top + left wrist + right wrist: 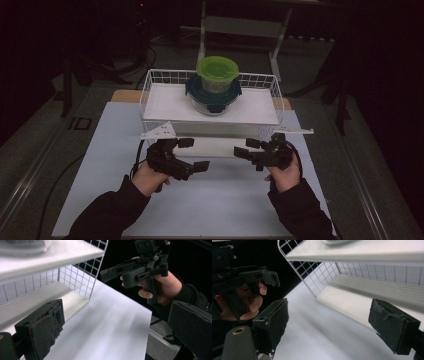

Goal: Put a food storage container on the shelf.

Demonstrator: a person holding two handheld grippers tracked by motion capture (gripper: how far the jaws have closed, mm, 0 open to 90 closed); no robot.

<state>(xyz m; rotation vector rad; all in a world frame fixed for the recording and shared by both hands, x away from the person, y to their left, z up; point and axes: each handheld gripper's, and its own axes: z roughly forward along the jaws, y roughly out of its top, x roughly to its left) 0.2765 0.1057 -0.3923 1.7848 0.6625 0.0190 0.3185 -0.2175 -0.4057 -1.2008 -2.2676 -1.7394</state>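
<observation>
In the high view, 2 stacked containers (215,86) are seen on the wire rack (150,85), beyond both grippers. In the left gripper view, the left gripper (112,327) is held open, empty. In the right gripper view, the right gripper (332,325) is likewise spread, empty.

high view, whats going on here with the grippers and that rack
A person holds a gripper in each hand over the white table, just in front of a white wire rack. The left gripper and right gripper are both open, point toward each other and hold nothing. On the rack's top shelf a green-lidded container sits stacked on a dark-lidded glass container, untouched.
</observation>
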